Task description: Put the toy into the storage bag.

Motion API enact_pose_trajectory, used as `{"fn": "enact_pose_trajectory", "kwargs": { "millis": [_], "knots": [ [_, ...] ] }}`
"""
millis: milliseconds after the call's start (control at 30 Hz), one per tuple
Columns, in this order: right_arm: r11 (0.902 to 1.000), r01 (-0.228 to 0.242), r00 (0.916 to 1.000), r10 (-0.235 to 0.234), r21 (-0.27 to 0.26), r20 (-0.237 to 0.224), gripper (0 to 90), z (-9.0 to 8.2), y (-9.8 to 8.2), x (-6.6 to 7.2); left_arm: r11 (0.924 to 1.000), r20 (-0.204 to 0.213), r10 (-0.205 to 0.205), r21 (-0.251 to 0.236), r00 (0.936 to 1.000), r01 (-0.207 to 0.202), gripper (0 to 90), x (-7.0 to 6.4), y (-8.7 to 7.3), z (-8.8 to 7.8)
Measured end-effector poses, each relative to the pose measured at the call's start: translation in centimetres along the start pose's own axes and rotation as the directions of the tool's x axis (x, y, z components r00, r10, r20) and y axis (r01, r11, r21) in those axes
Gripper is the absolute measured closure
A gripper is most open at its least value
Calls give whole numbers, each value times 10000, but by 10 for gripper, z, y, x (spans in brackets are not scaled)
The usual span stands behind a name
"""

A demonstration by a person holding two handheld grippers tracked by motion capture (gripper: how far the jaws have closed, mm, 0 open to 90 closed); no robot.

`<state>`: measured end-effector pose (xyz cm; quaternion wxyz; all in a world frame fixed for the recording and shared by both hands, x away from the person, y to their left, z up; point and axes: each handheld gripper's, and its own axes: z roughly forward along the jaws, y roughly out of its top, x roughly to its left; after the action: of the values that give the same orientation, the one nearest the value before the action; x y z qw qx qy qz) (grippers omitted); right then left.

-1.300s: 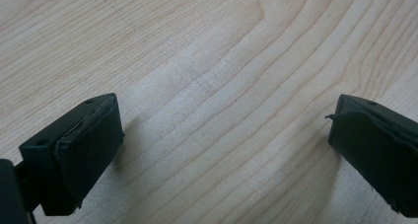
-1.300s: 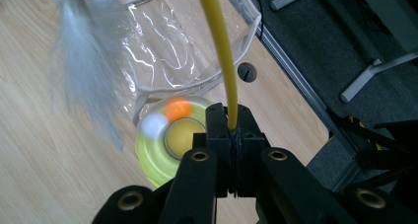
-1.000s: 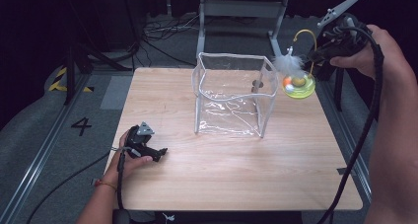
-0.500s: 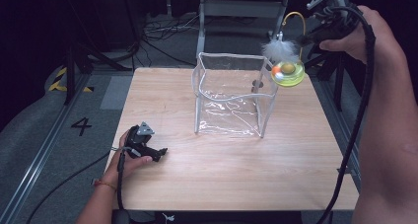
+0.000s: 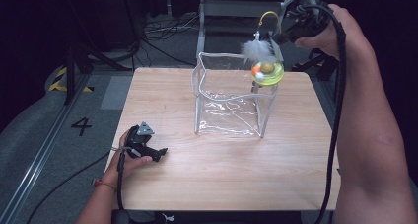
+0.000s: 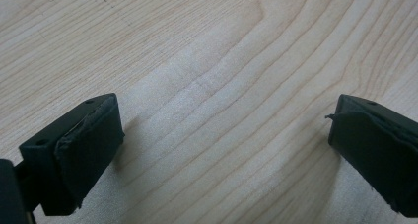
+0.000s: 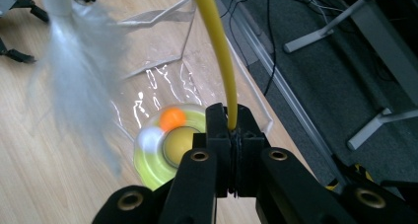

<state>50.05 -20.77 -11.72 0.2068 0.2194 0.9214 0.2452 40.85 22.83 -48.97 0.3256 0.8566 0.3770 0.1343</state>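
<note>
Your right claw [image 7: 231, 128] pinches the toy's thin yellow wire [image 7: 217, 46], dangling its glossy round disc [image 5: 267, 72] and fluffy white feather [image 5: 257, 50] over the clear plastic box [image 5: 231, 98]. Your left claw [image 6: 222, 150] rests wide apart on the pale woodgrain worktop [image 5: 222, 169].

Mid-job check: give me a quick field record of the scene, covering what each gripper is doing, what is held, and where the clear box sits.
right gripper: jaws shut on the yellow wire stem of the toy
toy: yellow-green disc with an orange ball, plus a white feather, hanging in the air
toy position: at the far right upper corner of the clear box in the high view
clear box: open-topped, upright, mid-table on the wooden table
left gripper: jaws open, nothing between them, resting low on the near left of the table
</note>
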Motion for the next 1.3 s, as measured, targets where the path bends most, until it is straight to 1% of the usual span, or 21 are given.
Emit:
{"fn": "enact_pose_trajectory", "kwargs": {
  "millis": [133,200,300,467,500,600,633,667,767,867,933,1233,1300],
  "knots": [
    [10000,71,9998,-70,62,-177,884,12,7,1,10000,-2,-1,0,10000,1,5,0,0,0],
    [10000,98,9994,-97,12,-342,884,19,10,2,10000,29,-29,10,10000,29,5,0,0,0],
    [9998,203,9985,-204,-34,-516,884,34,15,3,10000,15,-44,26,10000,44,5,0,0,0],
    [9997,206,9954,-221,-165,-937,884,58,18,3,10000,-43,-9,17,10000,9,5,0,0,0],
    [9997,206,9954,-221,-165,-937,884,58,18,3,10000,-43,-9,17,10000,9,5,0,0,0],
    [9995,272,9924,-289,-159,-1195,884,74,18,4,10000,-47,-8,16,10000,8,5,0,0,0],
    [9995,272,9924,-289,-159,-1195,884,74,18,4,10000,-47,-8,16,10000,8,5,0,0,0],
    [9995,316,9910,-322,-69,-1300,884,88,17,5,10000,-16,-31,15,10000,31,5,0,0,0],
    [9993,365,9879,-360,3,-1510,884,103,12,6,10000,-21,-9,42,10000,9,5,0,0,0],
    [9996,277,9864,-260,82,-1621,884,115,6,4,10000,-36,2,41,10000,-2,5,0,0,-1],
    [9998,177,9861,-156,108,-1657,884,119,2,4,10000,-40,7,40,10000,-7,5,0,0,-1],
    [9997,102,9837,-58,234,-1798,884,136,-11,5,10000,-34,-2,37,10000,3,5,0,0,0],
    [9996,21,9823,30,268,-1873,884,140,-15,5,10000,-38,7,39,10000,-7,5,0,0,0]
  ]
}}
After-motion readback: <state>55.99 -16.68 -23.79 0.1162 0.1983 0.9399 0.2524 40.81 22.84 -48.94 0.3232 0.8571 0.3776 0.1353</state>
